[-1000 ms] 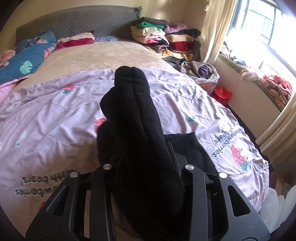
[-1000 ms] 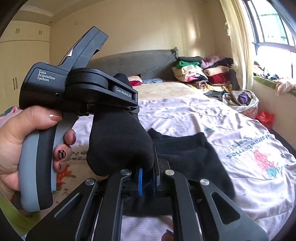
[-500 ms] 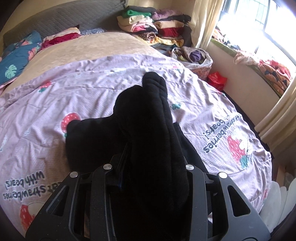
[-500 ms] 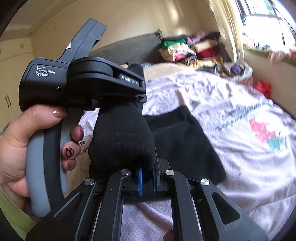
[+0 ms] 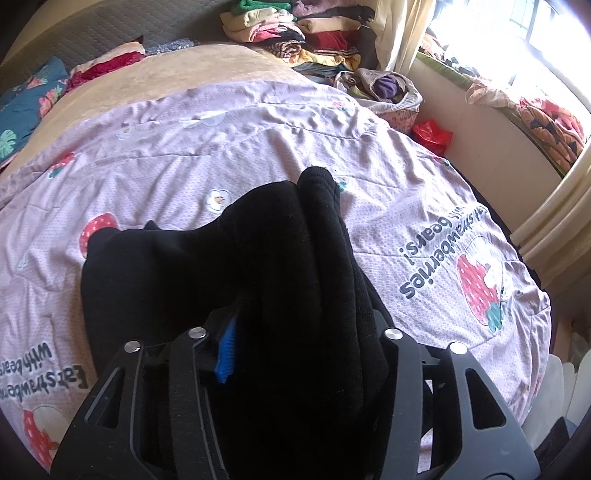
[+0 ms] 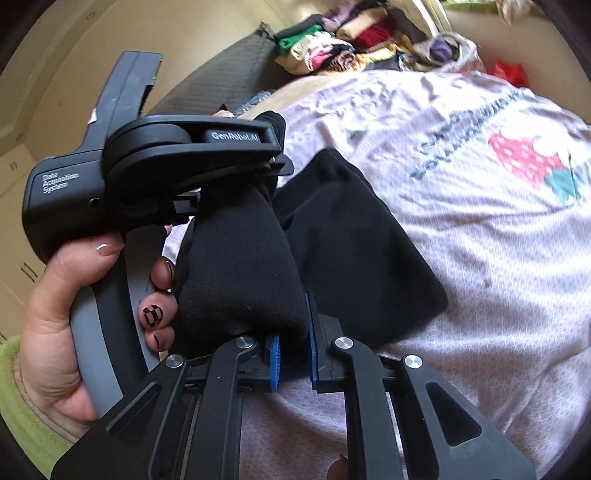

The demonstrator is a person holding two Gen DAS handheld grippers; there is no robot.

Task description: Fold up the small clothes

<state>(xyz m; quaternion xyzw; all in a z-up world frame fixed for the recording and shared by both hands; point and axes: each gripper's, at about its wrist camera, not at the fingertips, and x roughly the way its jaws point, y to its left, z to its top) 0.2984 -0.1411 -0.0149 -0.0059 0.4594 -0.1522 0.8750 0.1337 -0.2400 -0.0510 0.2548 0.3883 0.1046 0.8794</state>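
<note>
A black sock (image 5: 317, 266) is held between both grippers over the bed. My left gripper (image 5: 295, 343) is shut on one end of it, the sock draping over its fingers. In the right wrist view my right gripper (image 6: 293, 354) holds the other end of the sock (image 6: 243, 280) between its blue pads, which stand slightly apart. The left gripper (image 6: 199, 155) and the hand holding it fill the left of that view. A second black garment (image 6: 354, 243) lies flat on the bed under the sock; it also shows in the left wrist view (image 5: 155, 273).
The bed is covered by a pink strawberry-print quilt (image 5: 424, 206). A pile of folded clothes (image 5: 306, 33) sits at the head of the bed. A basket of clothes (image 5: 384, 88) and a red bag (image 5: 432, 134) stand by the window wall on the right.
Both grippers have tilted down toward the bed with the sock. The right gripper's pads have parted slightly. The sock now hangs lower over the flat black garment.
</note>
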